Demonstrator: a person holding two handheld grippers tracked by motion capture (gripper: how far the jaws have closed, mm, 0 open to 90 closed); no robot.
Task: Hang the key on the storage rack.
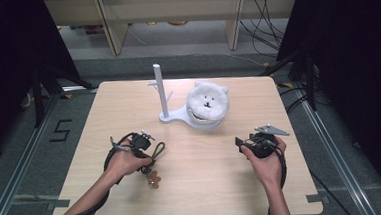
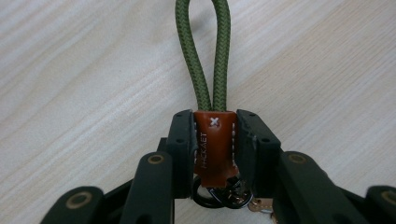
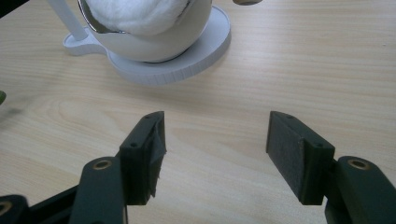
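The wooden table (image 1: 223,185) bore a white stand (image 1: 171,116) and a plush bear (image 1: 207,101) well beyond both hands. The right gripper (image 3: 215,140) hovered spread. The left gripper (image 2: 215,140) pinched the keychain's leather tab (image 2: 214,144), its green cord loop (image 2: 205,56) lying flat ahead.

Left claw (image 2: 215,140) clamped, right claw (image 3: 217,149) agape

A light wooden table (image 1: 104,123) carries a white stand (image 1: 171,116) and a keychain (image 1: 154,165).
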